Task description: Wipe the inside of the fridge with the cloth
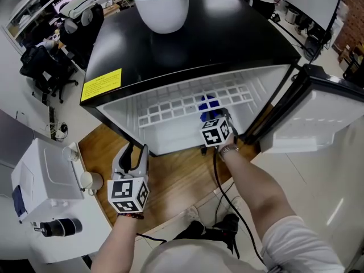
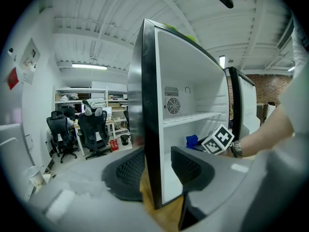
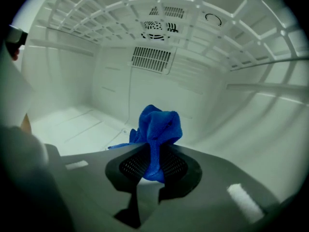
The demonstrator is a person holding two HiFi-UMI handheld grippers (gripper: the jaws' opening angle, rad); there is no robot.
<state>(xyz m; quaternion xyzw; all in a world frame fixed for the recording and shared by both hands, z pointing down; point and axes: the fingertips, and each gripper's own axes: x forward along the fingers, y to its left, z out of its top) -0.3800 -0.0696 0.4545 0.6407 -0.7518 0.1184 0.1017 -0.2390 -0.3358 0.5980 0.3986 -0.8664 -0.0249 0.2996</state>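
A black mini fridge (image 1: 187,33) stands open, its white inside (image 3: 87,124) lit. My right gripper (image 3: 153,163) reaches into the lower compartment, shut on a bunched blue cloth (image 3: 157,127) that sticks up from the jaws just above the fridge floor. In the head view the right gripper (image 1: 215,127) is under the white wire shelf (image 1: 193,104), with the cloth (image 1: 209,103) showing past it. My left gripper (image 1: 132,155) hangs outside the fridge's front left corner, open and holding nothing. Its fingers (image 2: 126,170) frame the fridge's front edge (image 2: 147,120).
The fridge door (image 1: 318,118) swings open at the right. A white plant pot (image 1: 165,10) sits on top of the fridge. A white appliance (image 1: 40,181) stands at the left, office chairs (image 1: 45,67) behind. A black cable (image 1: 224,198) trails over the wooden floor (image 1: 176,175).
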